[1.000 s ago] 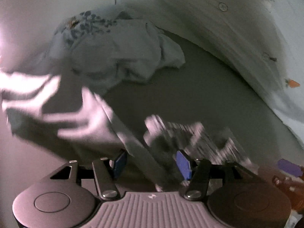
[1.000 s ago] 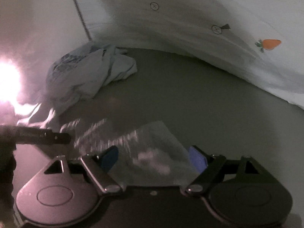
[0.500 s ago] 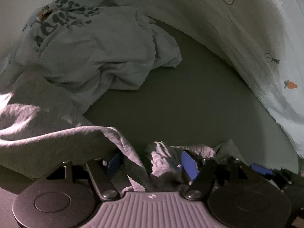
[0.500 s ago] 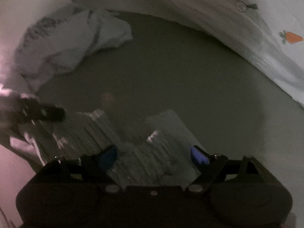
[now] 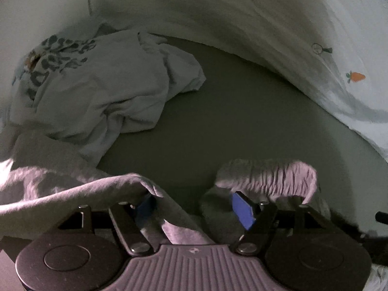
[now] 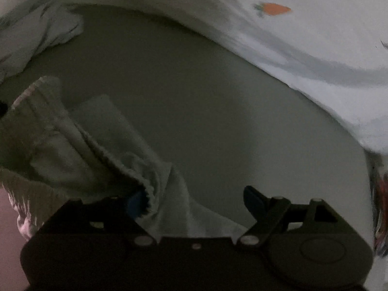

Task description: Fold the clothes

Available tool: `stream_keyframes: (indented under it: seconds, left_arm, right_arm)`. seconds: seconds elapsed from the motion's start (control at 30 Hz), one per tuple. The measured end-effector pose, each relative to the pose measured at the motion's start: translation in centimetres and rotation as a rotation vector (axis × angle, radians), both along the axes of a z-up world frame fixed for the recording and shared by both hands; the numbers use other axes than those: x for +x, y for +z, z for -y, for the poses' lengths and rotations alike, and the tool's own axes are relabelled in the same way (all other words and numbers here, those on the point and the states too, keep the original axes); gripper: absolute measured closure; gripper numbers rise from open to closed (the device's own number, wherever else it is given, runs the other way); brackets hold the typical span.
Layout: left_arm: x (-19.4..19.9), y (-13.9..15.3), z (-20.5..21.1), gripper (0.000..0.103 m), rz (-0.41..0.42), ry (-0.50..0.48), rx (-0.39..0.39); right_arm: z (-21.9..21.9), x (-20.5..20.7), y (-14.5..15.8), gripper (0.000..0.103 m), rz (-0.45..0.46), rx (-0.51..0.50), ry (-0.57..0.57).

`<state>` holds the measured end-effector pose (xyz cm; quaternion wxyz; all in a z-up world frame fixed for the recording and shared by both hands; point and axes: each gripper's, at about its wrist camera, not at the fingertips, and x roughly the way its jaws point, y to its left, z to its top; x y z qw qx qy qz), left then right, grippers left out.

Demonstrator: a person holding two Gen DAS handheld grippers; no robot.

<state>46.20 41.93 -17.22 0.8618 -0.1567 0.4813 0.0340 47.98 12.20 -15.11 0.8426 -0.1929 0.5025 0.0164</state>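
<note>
A grey garment lies rumpled on the grey bed surface. One fold drapes over the left finger of my left gripper and runs down between its jaws. The garment's gathered waistband bunches just beyond the right blue pad. The pads stand wide apart and do not press the cloth. In the right wrist view the same garment lies at the left. Its ribbed hem curls over the left finger of my right gripper, which is open, with its right pad over bare surface.
A crumpled pale blue garment with a dark spotted print lies at the back left; its edge shows as the pale blue cloth. A white sheet with carrot prints rises along the back and right, also seen as the carrot sheet.
The grey garment, blurred in motion a second ago, now lies still across both grippers. Its waistband has shifted right in the left view. The right gripper has tipped down closer to the cloth.
</note>
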Motion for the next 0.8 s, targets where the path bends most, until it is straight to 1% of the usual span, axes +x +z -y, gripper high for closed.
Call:
stream_keyframes:
  seconds: [0.13,0.2,0.3,0.37,0.4,0.47,0.57,0.6,0.63,0.67,0.7,0.73,0.8]
  left_arm:
    - [0.2,-0.2,0.1,0.031,0.002,-0.006,0.004]
    - [0.1,-0.2,0.0,0.031,0.003,-0.010,0.005]
    - [0.3,-0.3,-0.1,0.031,-0.002,-0.013,0.010]
    - [0.5,-0.4,0.0,0.031,-0.005,-0.014,0.013]
    - [0.6,-0.5,0.0,0.031,-0.007,-0.014,0.015]
    - [0.7,-0.5,0.0,0.031,-0.010,-0.012,0.016]
    - [0.7,-0.3,0.1,0.031,-0.007,-0.006,0.021]
    - [0.6,-0.2,0.1,0.031,-0.006,-0.003,0.020]
    - [0.6,-0.1,0.1,0.031,-0.005,-0.001,0.018]
    - [0.4,0.1,0.0,0.031,-0.003,0.002,0.018]
    - [0.2,0.4,-0.1,0.031,0.001,0.004,0.018]
    - [0.0,0.8,-0.2,0.031,0.010,0.007,0.017]
    - [-0.6,1.6,-0.6,0.031,0.033,0.008,-0.002]
  right_arm:
    - [0.6,-1.0,2.0,0.017,0.066,0.110,0.019]
    - [0.3,-2.4,3.5,0.017,0.125,0.170,0.036]
    - [-0.5,-4.3,5.3,0.017,0.177,0.264,0.075]
    - [-1.6,-5.8,5.8,0.017,0.152,0.319,0.144]
    - [-2.3,-6.5,5.5,0.017,0.111,0.335,0.198]
    - [-3.7,-7.4,4.0,0.017,0.010,0.340,0.256]
    - [-4.8,-7.4,0.8,0.018,-0.149,0.399,0.256]
    - [-4.8,-7.2,0.1,0.019,-0.163,0.390,0.239]
    - [-4.8,-7.0,-0.6,0.033,-0.174,0.380,0.222]
    - [-4.7,-6.8,-1.2,0.065,-0.184,0.369,0.205]
    - [-3.8,-6.6,-0.7,0.076,-0.158,0.375,0.192]
    - [-2.8,-6.4,0.0,0.092,-0.128,0.381,0.179]
    - [-0.6,-6.0,1.7,0.093,-0.064,0.382,0.146]
